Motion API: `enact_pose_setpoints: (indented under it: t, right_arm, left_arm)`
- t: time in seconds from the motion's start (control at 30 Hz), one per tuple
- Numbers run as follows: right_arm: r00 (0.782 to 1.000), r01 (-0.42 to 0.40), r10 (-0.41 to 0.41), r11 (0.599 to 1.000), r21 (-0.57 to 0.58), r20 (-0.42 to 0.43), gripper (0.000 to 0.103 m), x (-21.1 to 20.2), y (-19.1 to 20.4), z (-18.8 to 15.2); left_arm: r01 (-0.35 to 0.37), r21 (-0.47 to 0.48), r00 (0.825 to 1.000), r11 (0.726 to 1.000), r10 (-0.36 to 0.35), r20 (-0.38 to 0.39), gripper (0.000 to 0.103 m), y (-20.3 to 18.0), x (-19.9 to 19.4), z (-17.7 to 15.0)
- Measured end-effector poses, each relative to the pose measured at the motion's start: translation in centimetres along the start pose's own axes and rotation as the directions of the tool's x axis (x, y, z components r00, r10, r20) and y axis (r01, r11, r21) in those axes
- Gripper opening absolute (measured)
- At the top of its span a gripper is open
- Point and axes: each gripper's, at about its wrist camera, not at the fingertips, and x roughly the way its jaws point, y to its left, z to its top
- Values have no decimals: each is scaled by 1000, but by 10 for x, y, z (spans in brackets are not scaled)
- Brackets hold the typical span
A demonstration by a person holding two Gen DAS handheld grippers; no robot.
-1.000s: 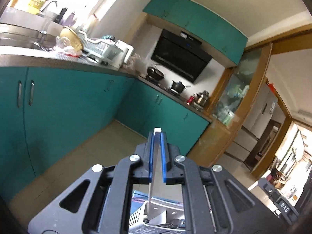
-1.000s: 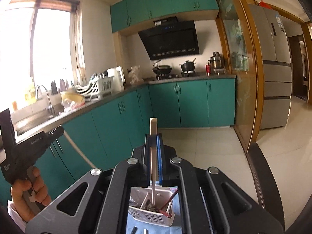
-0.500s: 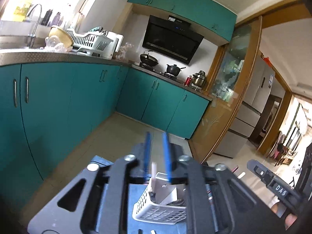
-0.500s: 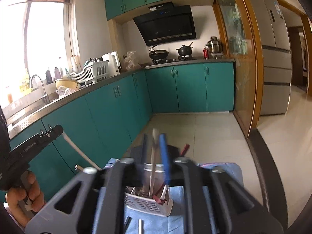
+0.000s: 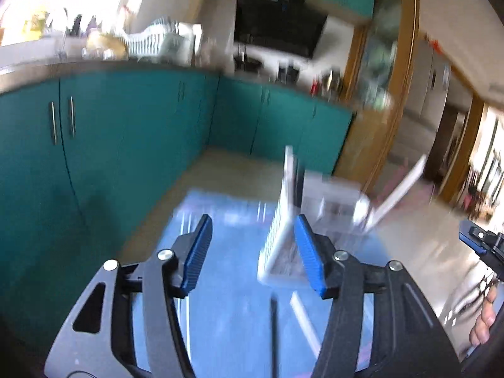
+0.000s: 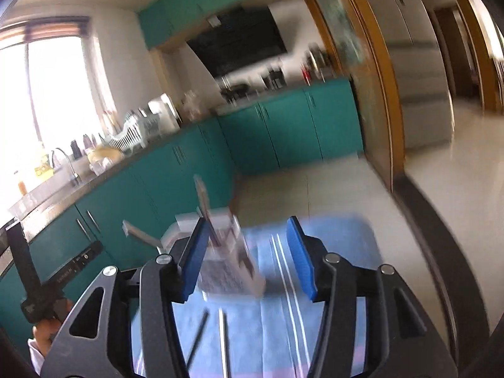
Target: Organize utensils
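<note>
Both views are smeared by motion. My left gripper [image 5: 255, 252] hangs over a blue cloth [image 5: 226, 315], its jaws opening with nothing pressed between the blue pads. Just beyond it a white utensil basket [image 5: 327, 211] holds a pale flat stick [image 5: 288, 173] upright and another leaning right [image 5: 400, 189]. My right gripper [image 6: 249, 258] is also opening and holds nothing, with the basket [image 6: 226, 264] just past its left pad. A pale stick [image 6: 201, 195] rises from the basket. A dark stick [image 6: 197, 337] and a silver one [image 6: 223, 340] lie loose on the cloth [image 6: 334, 242].
Teal cabinets [image 5: 126, 145] under a counter with a sink and dish rack run along the left. A tiled floor lies beyond the table. The other gripper [image 5: 478, 242] and a hand [image 5: 485, 324] show at the right edge. A thin white pair [image 6: 286, 280] lies on the cloth.
Both grippers have dropped toward the table and opened. The pale sticks they pinched a second ago are out of their jaws and stand in the basket.
</note>
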Motion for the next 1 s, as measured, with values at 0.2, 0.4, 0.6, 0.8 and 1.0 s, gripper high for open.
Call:
enact_pose_setpoints:
  t: [0.2,0.4,0.6,0.8,1.0]
  right_arm:
    - [919,3,-20,999,-43,-394,51,82,11,-95]
    - [859,-33,-101,967,-252,-501,39,115,68,-144]
    - [857,10,-143,965,-262,-495,6,116,65,-152]
    - [866,149,-196,979,-136,-459,6,108,33,-132]
    - [883,95,-118,993,-73,-455,6,92,19,-119]
  left_arm:
    - [-22,75,974,997,39,-225,57,-8,39,-72]
    - [-12,86,962,996,35,-269,60,-11,45,-87]
    - [-4,94,962,996,29,-272,62,-17,44,-86]
    - [8,99,956,995,22,-292,64,-22,49,-89]
    - [22,108,942,994,16,-336,65,-28,61,-100]
